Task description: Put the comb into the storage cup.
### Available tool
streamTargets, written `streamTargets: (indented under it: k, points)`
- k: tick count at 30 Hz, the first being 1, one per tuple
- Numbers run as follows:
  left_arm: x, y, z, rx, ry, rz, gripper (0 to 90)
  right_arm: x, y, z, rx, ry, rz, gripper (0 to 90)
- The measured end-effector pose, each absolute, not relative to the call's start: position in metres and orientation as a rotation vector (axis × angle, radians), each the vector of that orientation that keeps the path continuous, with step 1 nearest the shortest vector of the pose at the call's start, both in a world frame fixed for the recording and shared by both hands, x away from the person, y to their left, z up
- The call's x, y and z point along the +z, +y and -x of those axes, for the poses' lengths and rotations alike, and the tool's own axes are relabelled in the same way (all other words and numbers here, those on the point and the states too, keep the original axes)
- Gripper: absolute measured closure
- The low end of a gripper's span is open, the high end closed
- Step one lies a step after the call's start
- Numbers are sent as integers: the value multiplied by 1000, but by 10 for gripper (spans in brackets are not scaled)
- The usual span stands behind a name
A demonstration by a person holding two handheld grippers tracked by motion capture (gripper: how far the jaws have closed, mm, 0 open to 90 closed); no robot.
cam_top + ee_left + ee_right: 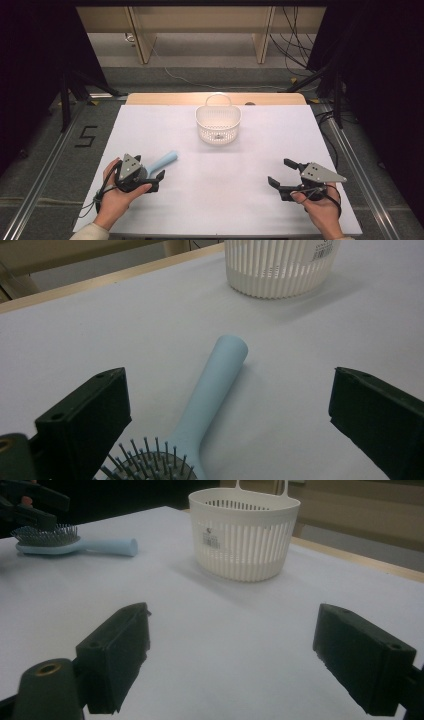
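Observation:
A light blue hairbrush lies on the white table at the left, its handle pointing toward a white slatted basket at the back centre. My left gripper hovers over the brush's bristled head. Its jaws stand wide open on either side of the handle, and the pads do not touch it. At the table's right, my right gripper is open with nothing between its fingers. In the right gripper view the hairbrush lies far left and the basket stands ahead.
The basket has a loop handle and a small dark item inside. A wooden strip edges the table's far side. Cables and stand legs lie on the floor beyond.

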State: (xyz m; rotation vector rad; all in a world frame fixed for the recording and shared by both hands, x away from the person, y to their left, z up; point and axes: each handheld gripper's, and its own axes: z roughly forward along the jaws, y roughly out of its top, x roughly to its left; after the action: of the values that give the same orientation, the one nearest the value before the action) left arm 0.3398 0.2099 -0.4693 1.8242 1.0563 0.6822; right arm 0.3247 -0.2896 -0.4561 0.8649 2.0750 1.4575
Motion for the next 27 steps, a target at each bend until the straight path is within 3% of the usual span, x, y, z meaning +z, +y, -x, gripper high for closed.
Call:
streamTargets:
  k: [7,9,11,14,15,16,17,18,27]
  points:
    - [-468,209,-340,688,1062,-1818,68,-457,-289,-325,1455,2079,-867,157]
    - [-468,209,-340,694,1069,-1811,155,-457,-289,-325,1456,2080,-868,158]
    - [-463,207,-344,722,1107,-1793,319,-457,-288,-325,1456,2079,-870,158]
    - [-459,205,-346,710,1136,-1792,663,-458,-287,-326,1453,2085,-872,157]
    - [-459,204,-347,707,1148,-1804,749,-458,-287,-326,1451,2087,-872,157]
    - [-458,203,-348,700,1175,-1806,749,-458,-287,-326,1451,2087,-872,157]
    - [-456,202,-354,673,1222,-1803,865,-458,-287,-326,1453,2089,-870,157]
    - [-456,202,-354,673,1222,-1803,895,-458,-287,-326,1453,2089,-870,157]
    - [-459,183,-392,636,1385,-1847,900,-459,-287,-327,1452,2097,-877,158]
